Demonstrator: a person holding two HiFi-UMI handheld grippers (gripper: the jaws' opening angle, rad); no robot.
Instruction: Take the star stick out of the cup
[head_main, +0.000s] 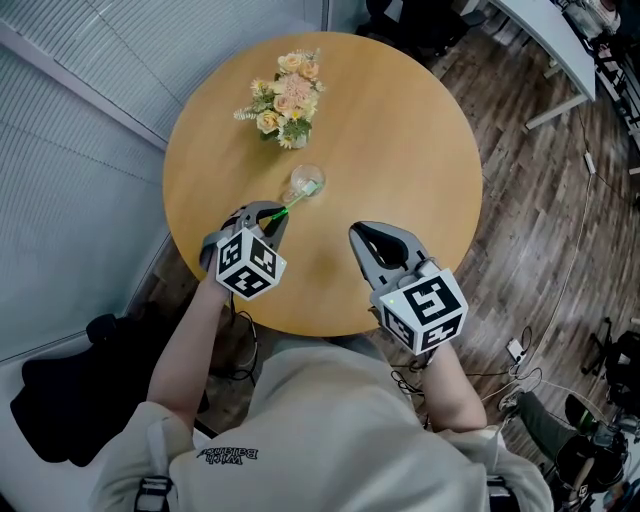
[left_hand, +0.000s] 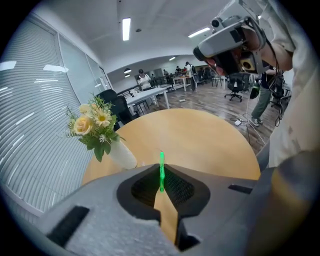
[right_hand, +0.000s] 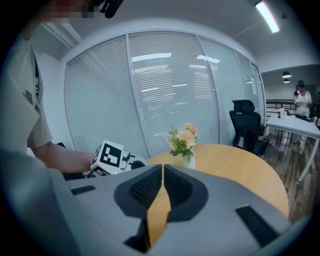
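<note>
A small clear glass cup (head_main: 303, 184) stands on the round wooden table (head_main: 400, 130), just in front of the flowers. A thin green star stick (head_main: 296, 200) slants out of the cup toward me, and its near end lies between the jaws of my left gripper (head_main: 272, 221). In the left gripper view the green stick (left_hand: 161, 170) stands upright, pinched between the closed pads of my left gripper (left_hand: 161, 186); the cup is hidden behind the jaws. My right gripper (head_main: 364, 238) hovers over the table's near edge, shut and empty (right_hand: 163, 172).
A white vase of yellow and peach flowers (head_main: 284, 102) stands behind the cup, close to it (left_hand: 100, 132). The table's edge lies under both grippers. Slatted blinds run along the left, and a black bag (head_main: 70, 395) lies on the floor.
</note>
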